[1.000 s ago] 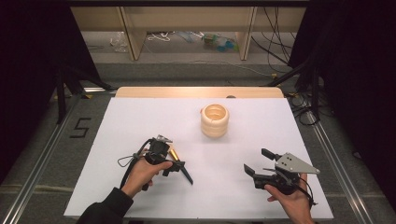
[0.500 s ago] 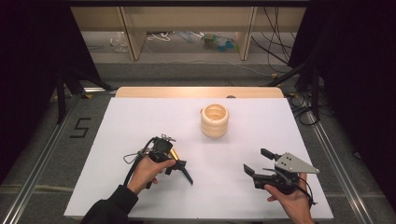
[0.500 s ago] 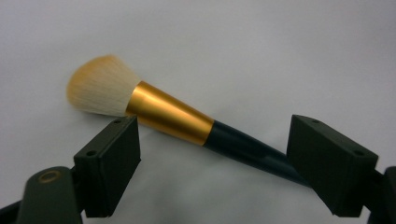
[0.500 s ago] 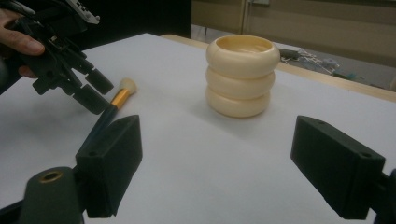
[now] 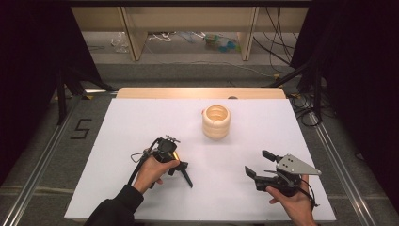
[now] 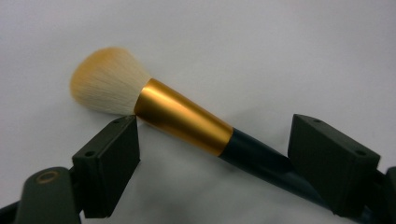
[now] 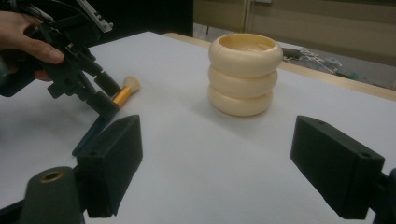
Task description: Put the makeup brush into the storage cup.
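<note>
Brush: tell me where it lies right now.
In the high view the brush lies on the white table, front left, under the left tongs and well short of the ringed cream holder. The open jaws straddle it.

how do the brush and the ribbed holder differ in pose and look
The brush lies flat on the white table between the left gripper's open jaws; the ribbed holder stands upright, apart. The brush is slim, with a gold ferrule and dark handle; the holder is wide and all cream.
</note>
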